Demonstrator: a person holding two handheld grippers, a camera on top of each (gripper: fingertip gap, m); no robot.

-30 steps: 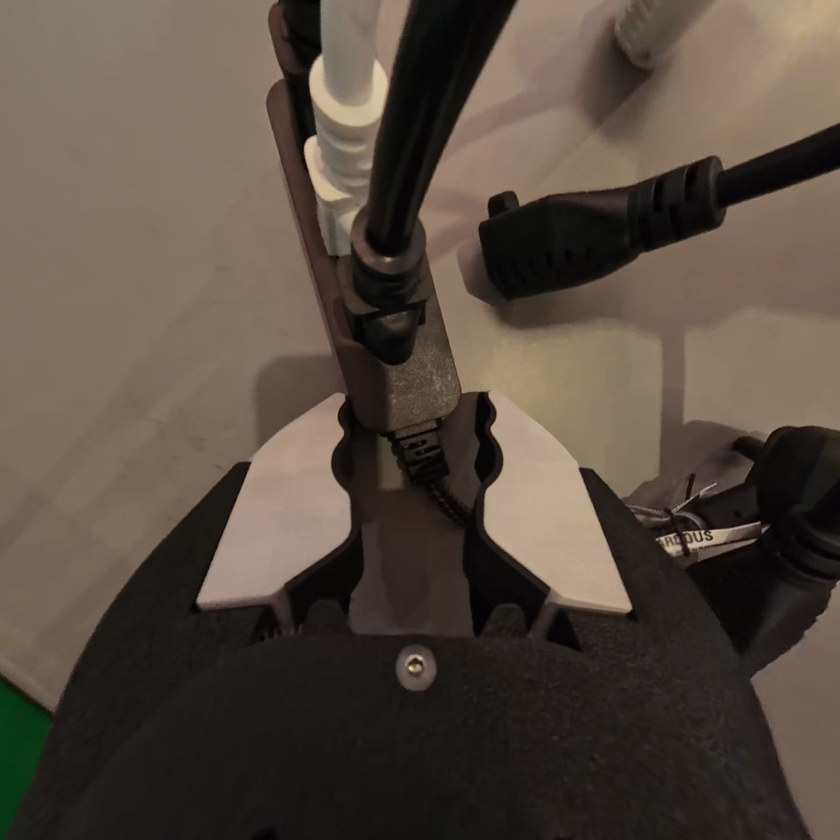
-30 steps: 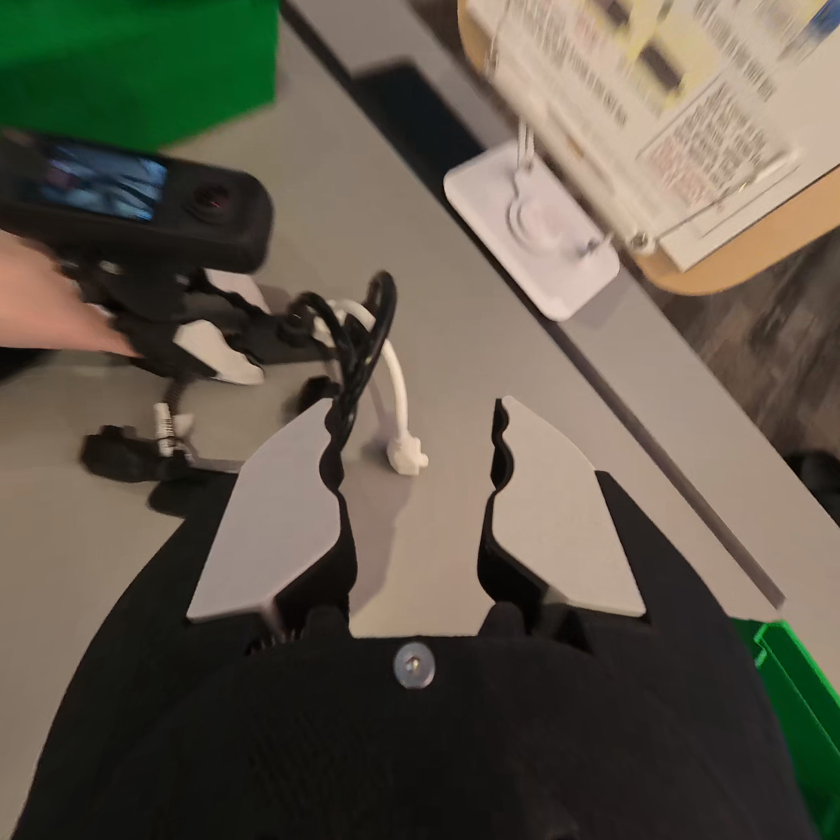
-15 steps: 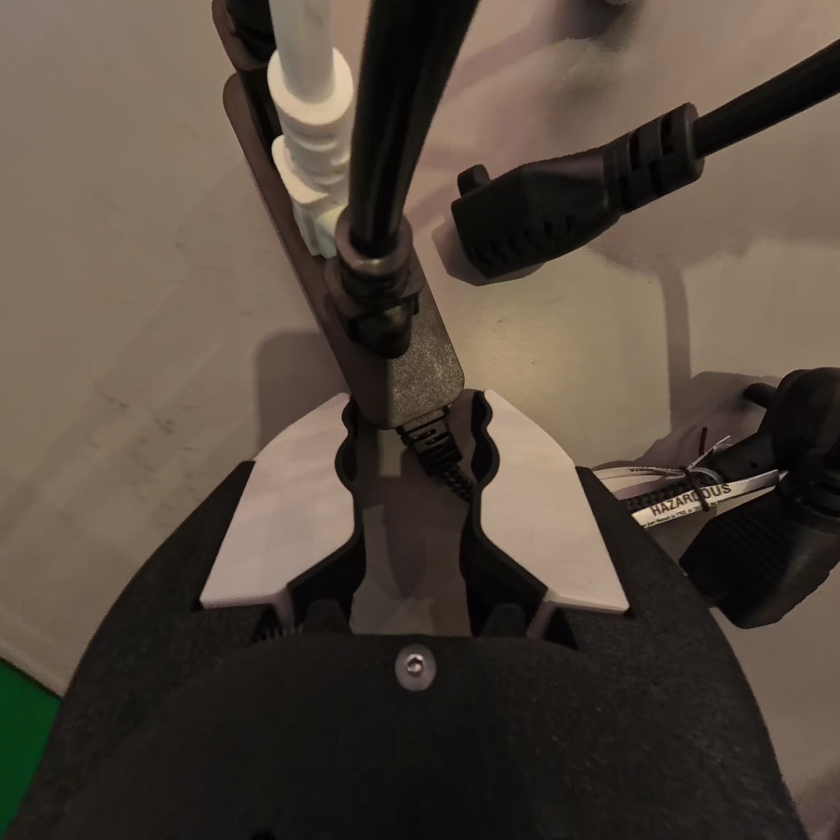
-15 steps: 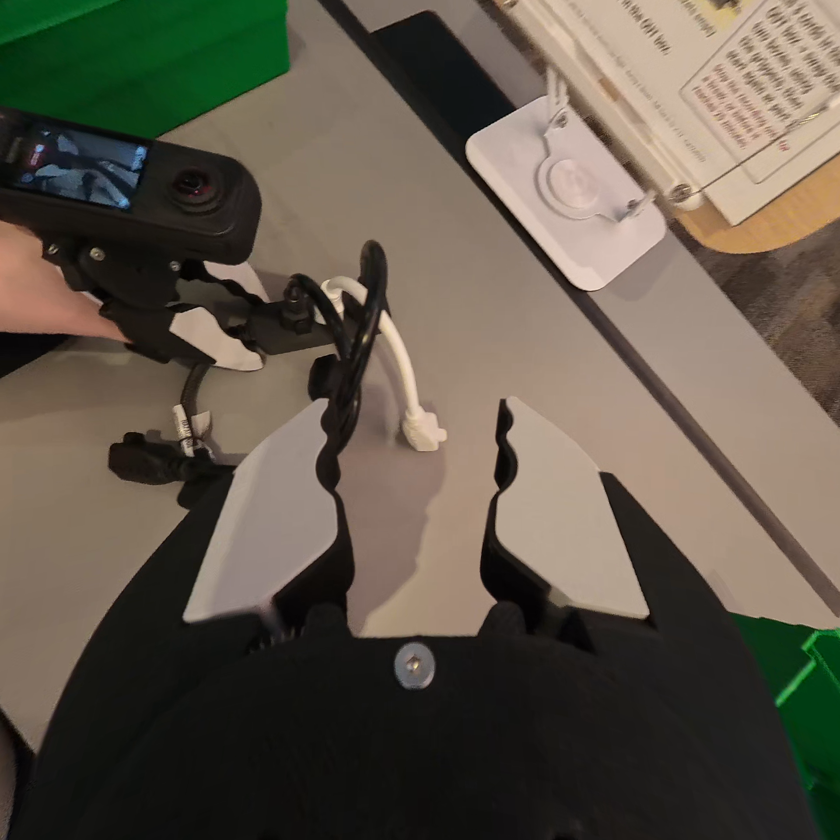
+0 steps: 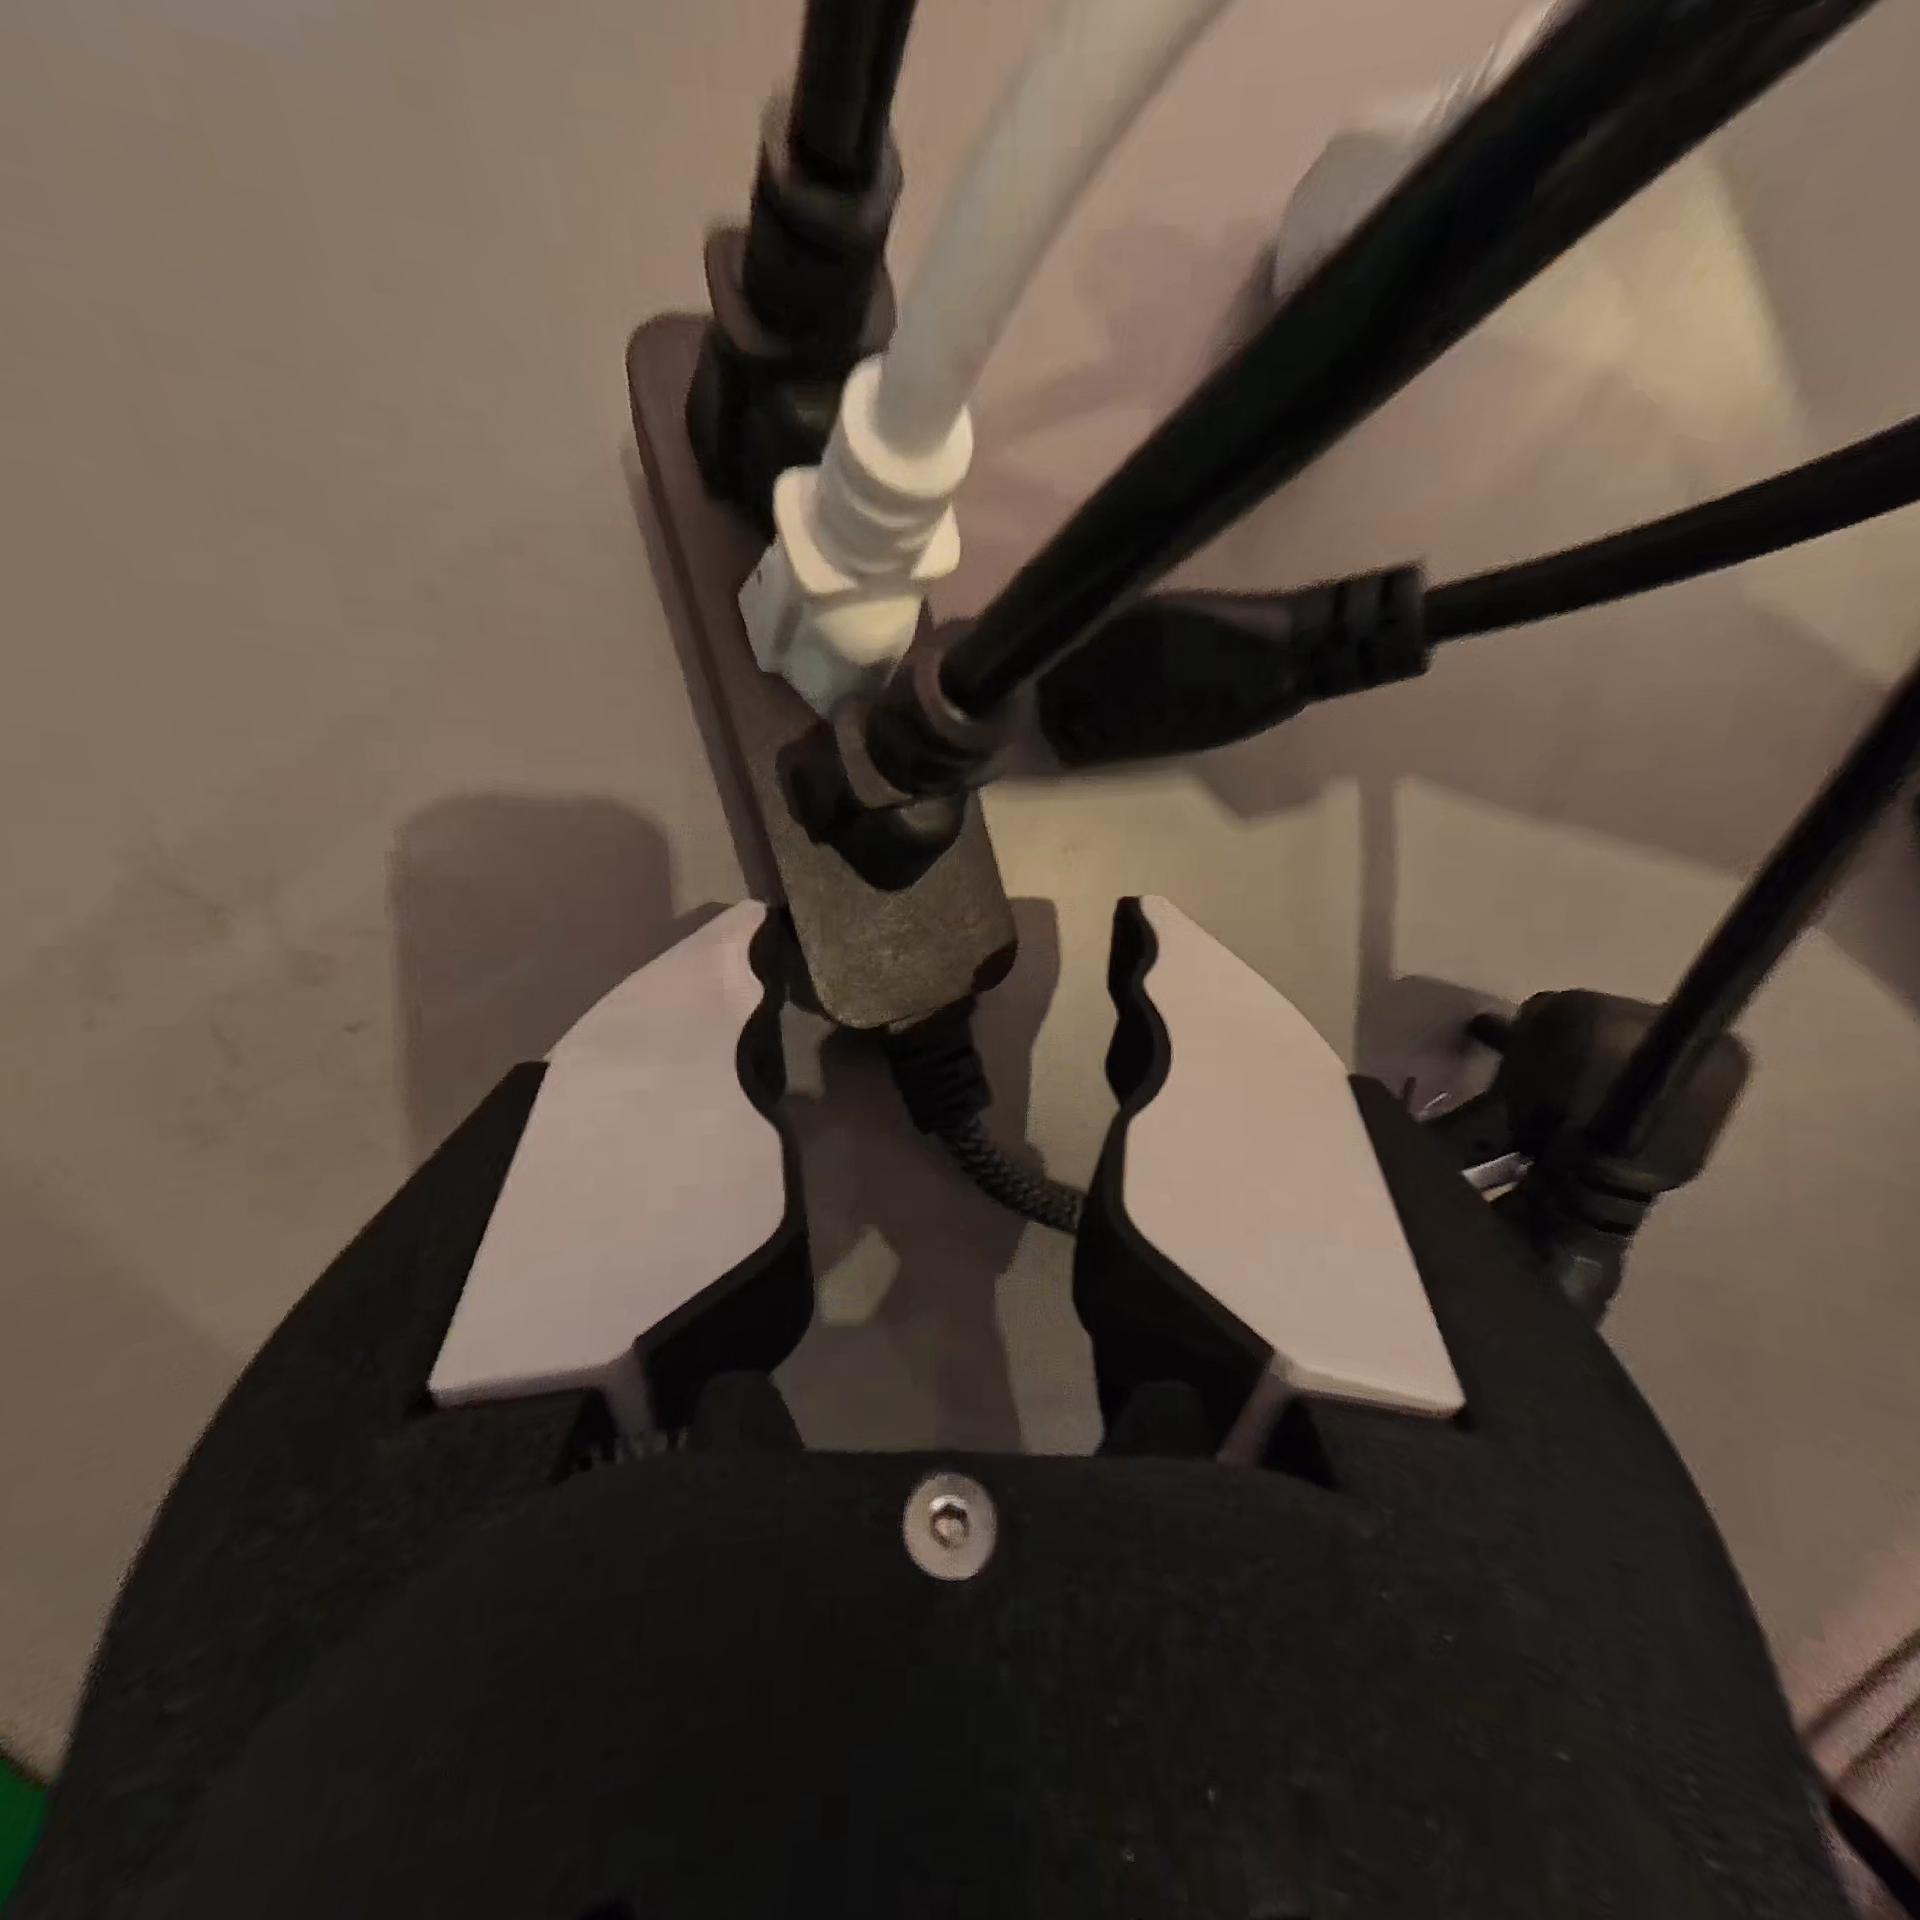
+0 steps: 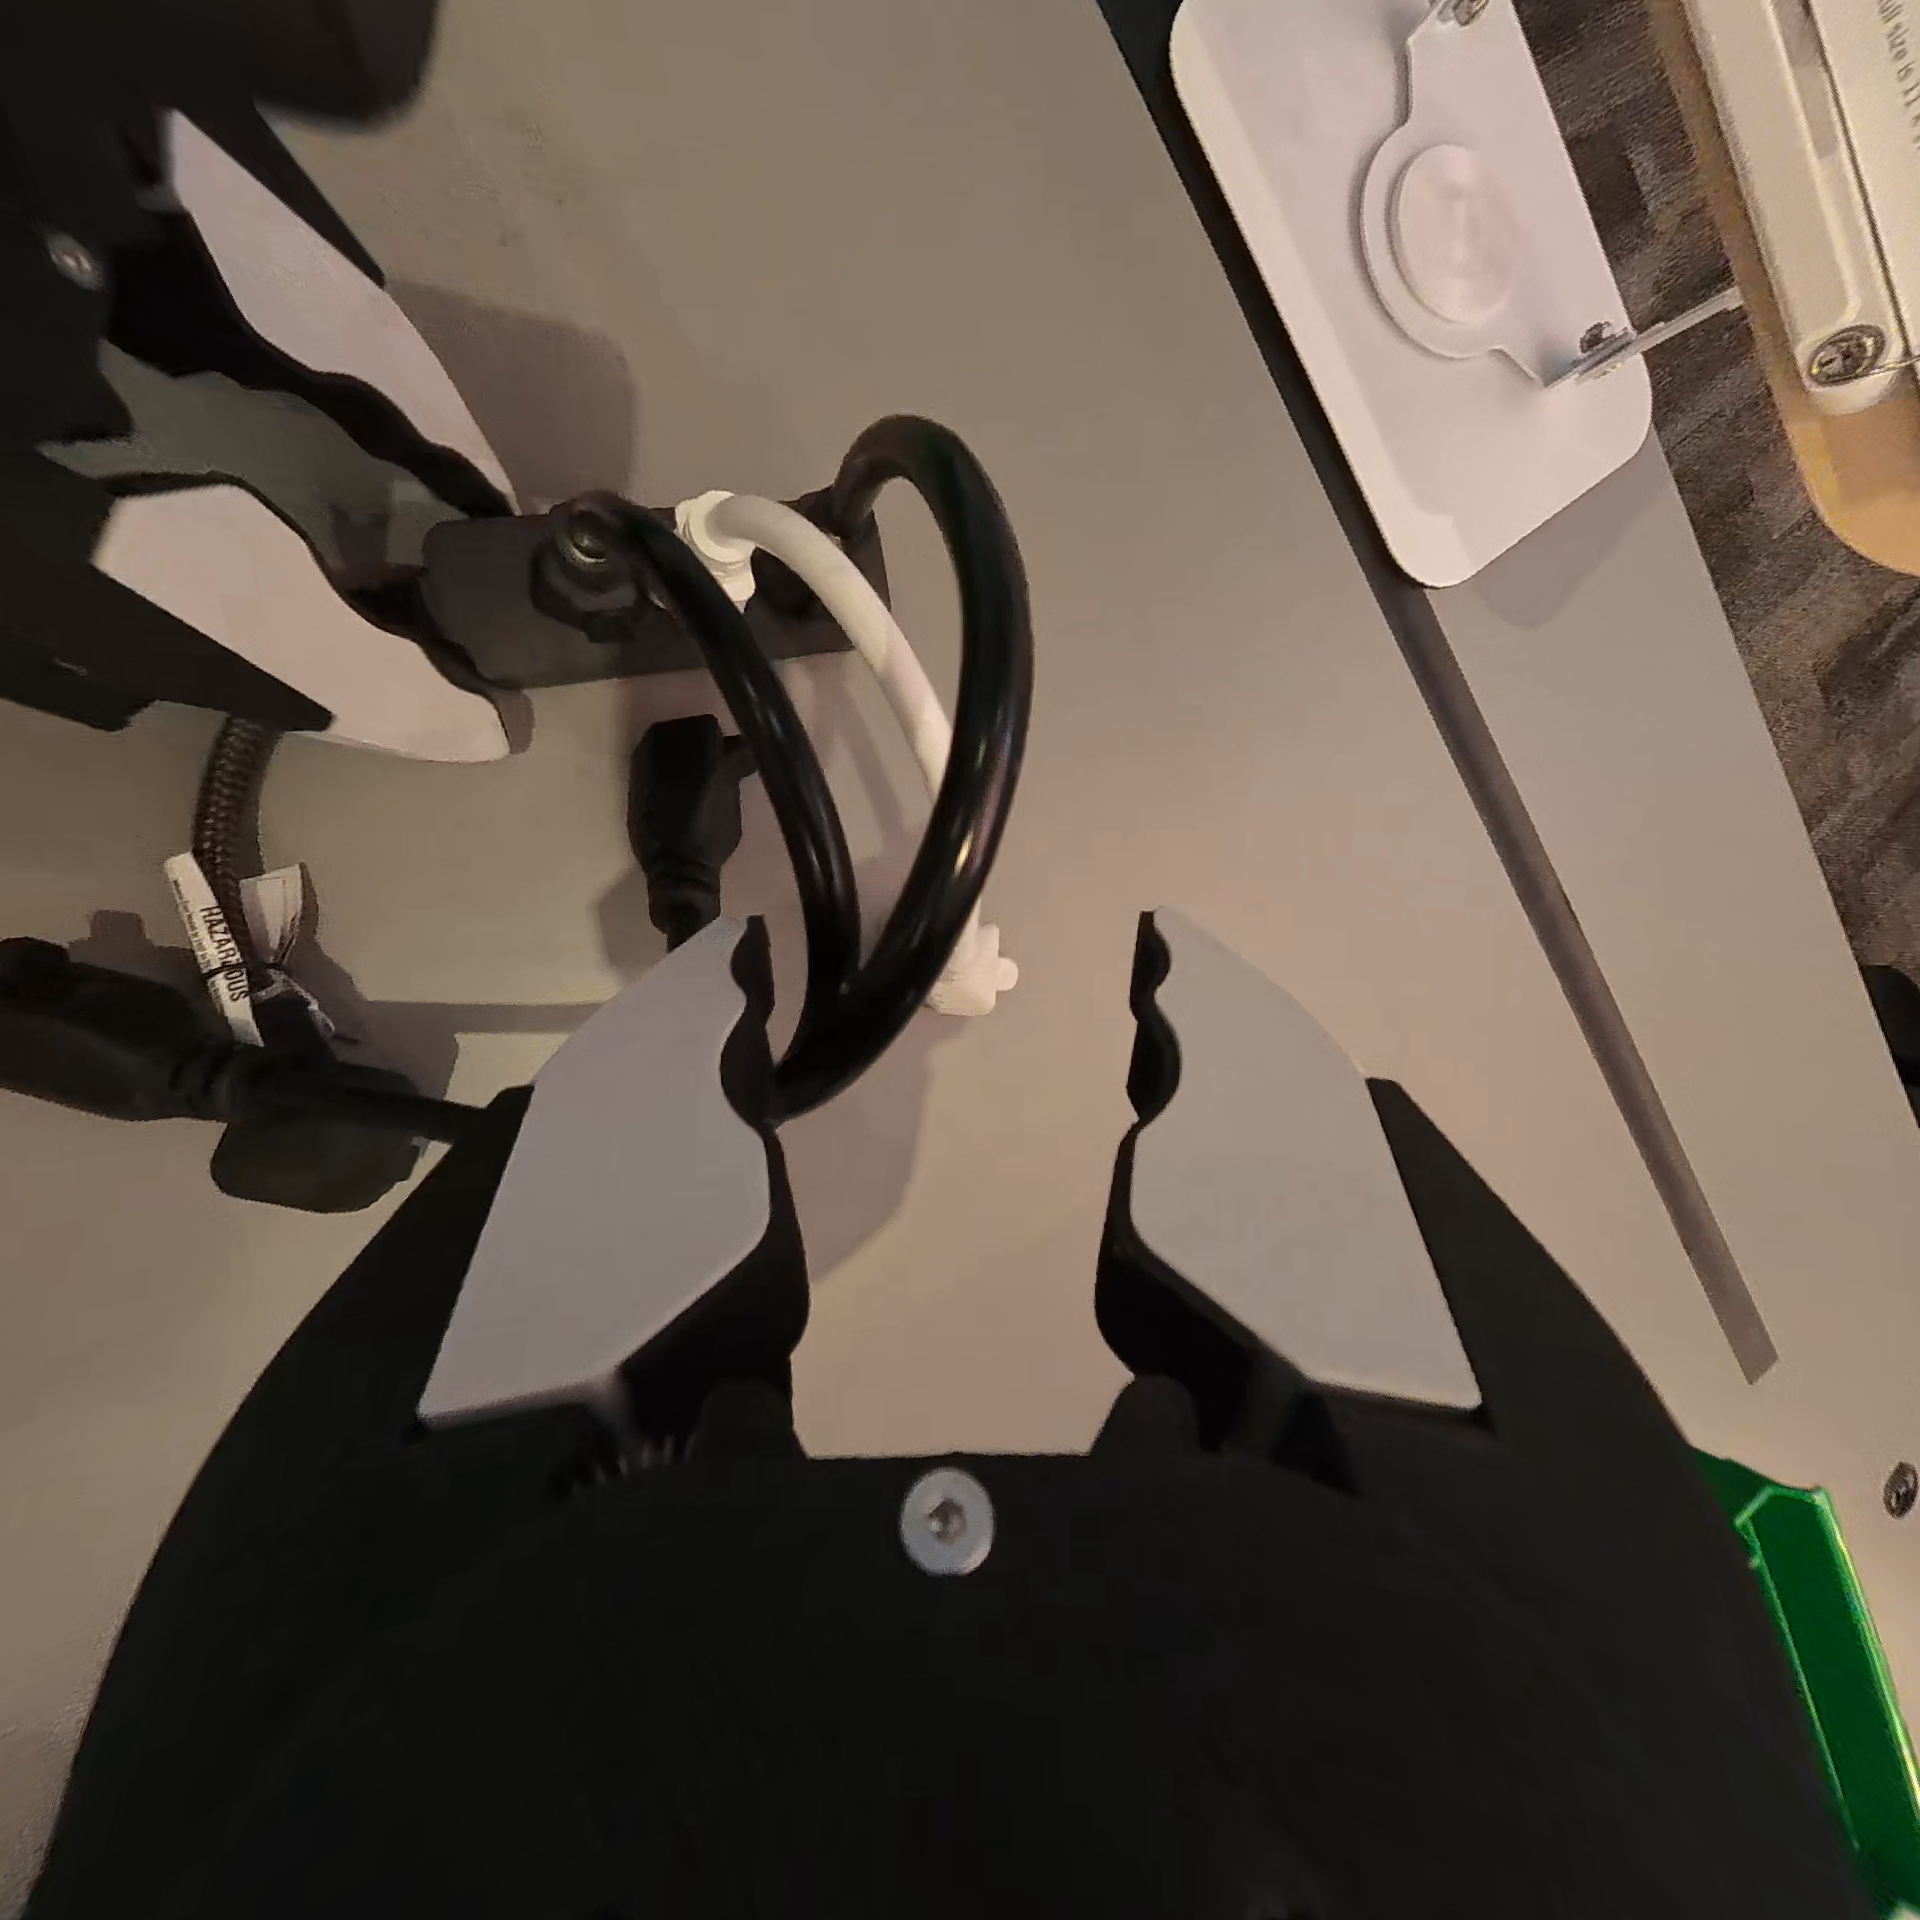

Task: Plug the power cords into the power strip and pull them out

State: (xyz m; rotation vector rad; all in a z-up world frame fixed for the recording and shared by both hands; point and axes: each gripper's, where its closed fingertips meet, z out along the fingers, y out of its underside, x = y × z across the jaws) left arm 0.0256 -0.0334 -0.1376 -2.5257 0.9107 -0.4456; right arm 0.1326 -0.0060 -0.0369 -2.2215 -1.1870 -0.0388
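Left tongs (image 5: 940, 961) now parted off the power strip (image 5: 883, 935); right tongs (image 6: 945, 971) nearer the cords (image 6: 966, 748).

black power strip (image 6: 644, 613), white cord (image 6: 883, 665), grey table (image 6: 1195, 727)

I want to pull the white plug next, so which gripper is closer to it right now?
Left. The left gripper straddles the power strip's near end, just short of the white plug. The right gripper hangs open farther back, by the black cord loop.
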